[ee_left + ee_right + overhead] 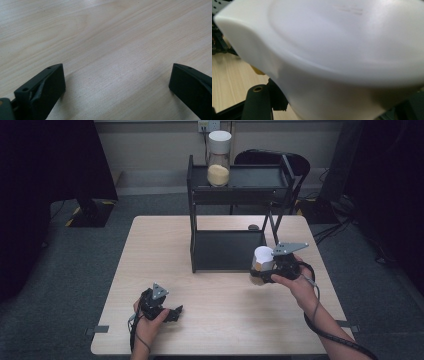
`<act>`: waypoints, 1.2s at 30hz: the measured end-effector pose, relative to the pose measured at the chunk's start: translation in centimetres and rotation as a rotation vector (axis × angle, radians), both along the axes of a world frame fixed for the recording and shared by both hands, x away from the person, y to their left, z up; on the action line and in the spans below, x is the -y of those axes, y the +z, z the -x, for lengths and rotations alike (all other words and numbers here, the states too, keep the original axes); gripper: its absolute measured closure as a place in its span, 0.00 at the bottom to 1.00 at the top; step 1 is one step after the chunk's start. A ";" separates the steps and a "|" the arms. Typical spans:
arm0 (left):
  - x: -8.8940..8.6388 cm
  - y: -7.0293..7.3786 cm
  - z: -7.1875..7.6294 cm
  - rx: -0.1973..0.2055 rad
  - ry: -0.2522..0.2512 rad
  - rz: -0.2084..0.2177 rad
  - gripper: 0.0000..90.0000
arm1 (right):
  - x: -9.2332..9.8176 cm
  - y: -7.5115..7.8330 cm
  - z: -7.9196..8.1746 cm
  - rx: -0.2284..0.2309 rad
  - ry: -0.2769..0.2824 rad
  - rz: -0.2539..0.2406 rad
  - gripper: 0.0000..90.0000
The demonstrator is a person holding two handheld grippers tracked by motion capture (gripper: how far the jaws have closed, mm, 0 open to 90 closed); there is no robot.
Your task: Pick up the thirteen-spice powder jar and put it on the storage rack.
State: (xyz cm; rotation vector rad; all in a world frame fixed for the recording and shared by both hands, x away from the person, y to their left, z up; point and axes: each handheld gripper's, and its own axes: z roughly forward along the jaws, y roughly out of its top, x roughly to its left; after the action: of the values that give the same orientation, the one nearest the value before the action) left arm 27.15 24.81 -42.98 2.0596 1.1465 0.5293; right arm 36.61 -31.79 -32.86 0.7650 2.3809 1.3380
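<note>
**White-lidded jar held in the right gripper, in front of the rack**

The jar (262,265) with the white lid sits between the jaws of the right gripper (267,269), which are clenched on it. In the high view it appears in front of the lower right corner of the black rack (235,195); a pale yellowish content shows below the lid. Whether its base touches the bench (220,320) cannot be told from that view. In the right gripper view the white lid (342,50) looms very close and tilted, with a sliver of yellow beside its left edge and one black jaw rising at the lower left.

The right hand (300,285) grips the tool from the right, and its cable (325,330) trails down along the forearm toward the bottom edge.

The rack stands at the far middle of the bench. On its top shelf stands a second jar (219,159), upright, also white-lidded and partly filled with yellowish grains. A small dark thing (253,227) lies on the bench just right of the rack's rear legs; what it is cannot be made out.

The left gripper (172,312) rests low near the front left of the bench in the left hand (150,322), well apart from the held jar. In the left gripper view its jaws stand released, wide apart over bare wood.
</note>
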 end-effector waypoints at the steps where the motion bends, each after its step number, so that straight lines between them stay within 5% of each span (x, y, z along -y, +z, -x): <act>1: 0.0 0.0 0.0 0.000 0.000 0.000 0.00 | -0.1 0.1 -0.2 -0.001 -0.001 0.000 0.34; 36: 0.0 0.0 0.0 0.000 0.000 0.000 0.00 | -2.4 8.9 -5.2 0.015 -0.017 -0.002 0.34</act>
State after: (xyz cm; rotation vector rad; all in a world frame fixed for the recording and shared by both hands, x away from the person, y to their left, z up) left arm 27.15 24.82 -42.98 2.0598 1.1464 0.5292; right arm 41.84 -29.39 -23.98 0.7711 2.3565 1.3343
